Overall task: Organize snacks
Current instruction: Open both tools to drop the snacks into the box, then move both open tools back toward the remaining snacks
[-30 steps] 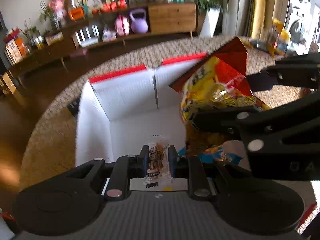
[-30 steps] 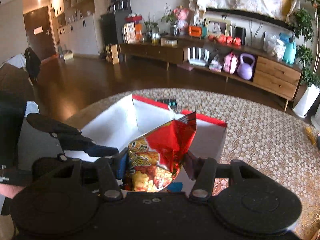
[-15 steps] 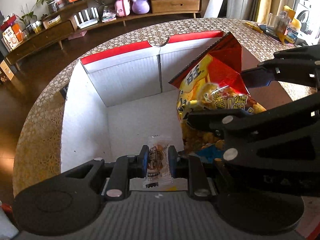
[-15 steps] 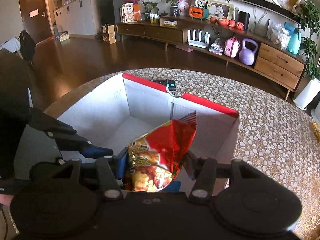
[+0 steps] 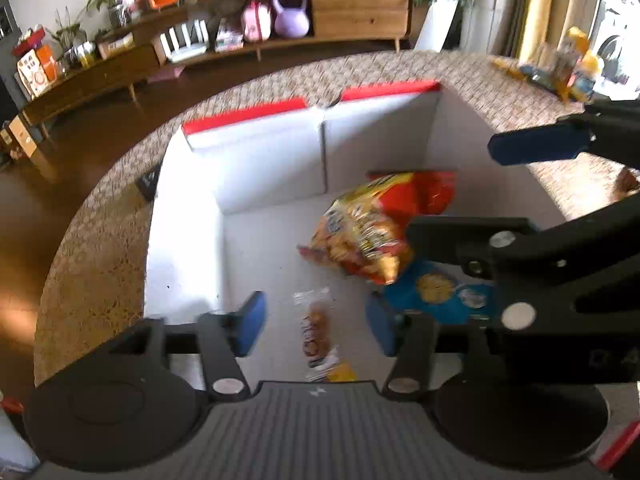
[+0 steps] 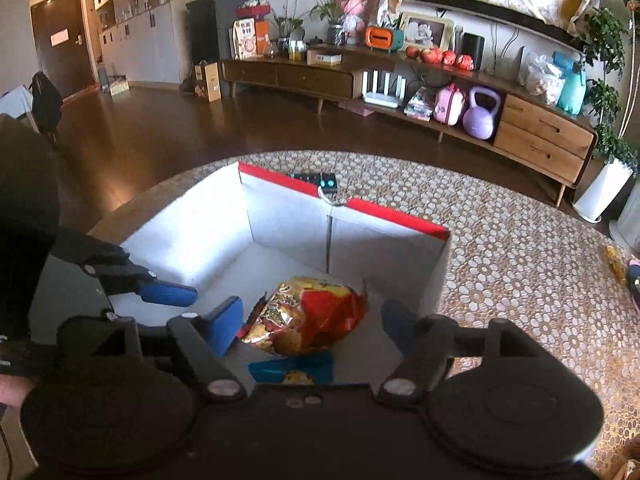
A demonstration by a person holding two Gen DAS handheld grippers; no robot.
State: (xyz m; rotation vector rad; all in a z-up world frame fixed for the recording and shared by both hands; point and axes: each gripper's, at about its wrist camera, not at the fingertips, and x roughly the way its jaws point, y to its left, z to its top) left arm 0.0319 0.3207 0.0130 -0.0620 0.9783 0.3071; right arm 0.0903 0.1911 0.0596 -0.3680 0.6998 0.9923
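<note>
Snacks lie in the box [image 6: 434,280], our left gripper [image 5: 316,320] and right gripper [image 6: 312,322] spread empty; next we fetch more.

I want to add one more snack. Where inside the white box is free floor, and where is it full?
Free: the box floor along the left wall and below the far red-edged wall. Crowded: the right side, where the red chip bag overlaps the blue packet, and the near middle with the small clear packet.

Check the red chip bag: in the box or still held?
In the box: red chip bag lies on the floor of the box, right claw open.
</note>
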